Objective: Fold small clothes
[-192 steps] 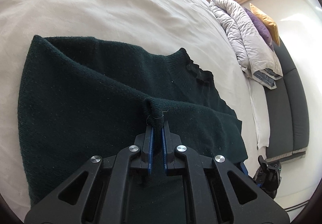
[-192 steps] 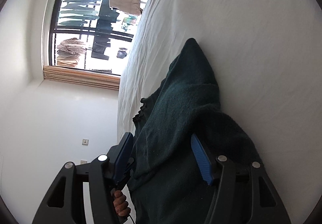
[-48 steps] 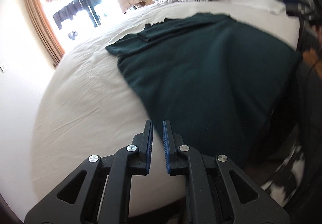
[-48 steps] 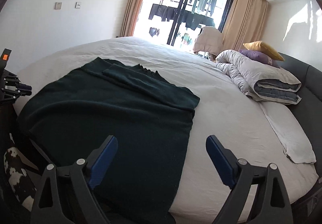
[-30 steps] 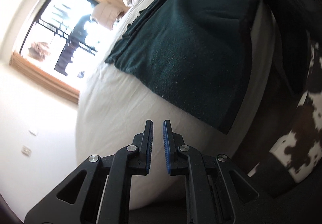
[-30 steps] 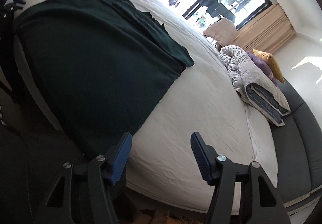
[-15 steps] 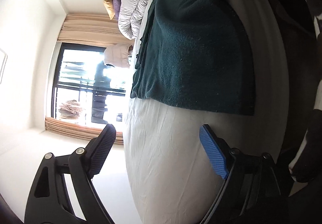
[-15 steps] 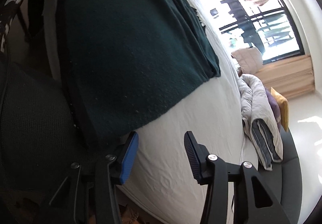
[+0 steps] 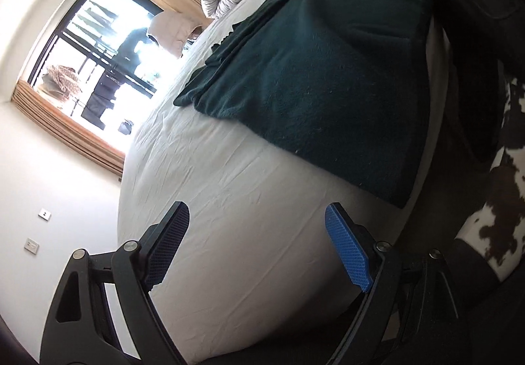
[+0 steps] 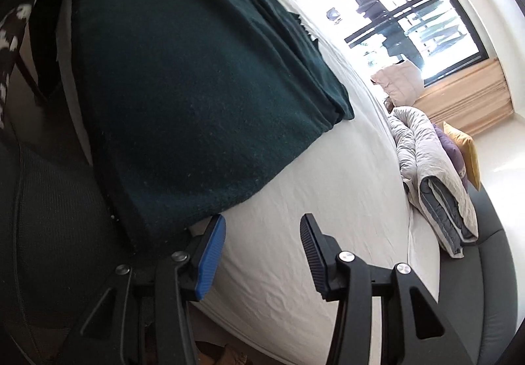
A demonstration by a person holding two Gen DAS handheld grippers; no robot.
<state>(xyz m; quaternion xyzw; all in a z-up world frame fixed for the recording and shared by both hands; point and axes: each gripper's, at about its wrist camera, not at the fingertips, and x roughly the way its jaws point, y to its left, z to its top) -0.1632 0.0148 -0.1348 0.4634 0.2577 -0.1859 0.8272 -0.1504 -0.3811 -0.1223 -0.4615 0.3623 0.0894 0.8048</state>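
Observation:
A dark green knit garment (image 9: 311,76) lies spread flat on the white bed sheet (image 9: 229,188), its near edge hanging over the bed's side. My left gripper (image 9: 256,214) stands wide open over bare sheet, to the left of the garment's near corner, with nothing between its fingers. In the right wrist view the garment (image 10: 197,86) fills the left half. My right gripper (image 10: 262,224) is open at the garment's other near corner. Its blue-padded finger (image 10: 210,253) sits right beside the hanging edge, and only white sheet (image 10: 328,201) shows between the pads.
A folded grey duvet (image 10: 436,174) with purple and yellow pillows lies at the head of the bed, against a dark grey bed frame (image 10: 492,250). A bright window (image 9: 98,70) is beyond the bed. A cow-patterned rug (image 9: 502,201) lies on the floor beside it.
My left gripper's jaws have gone from shut to wide open, and its view has rolled. The right gripper's jaws have narrowed a little, and it has rolled and sunk closer to the garment's corner.

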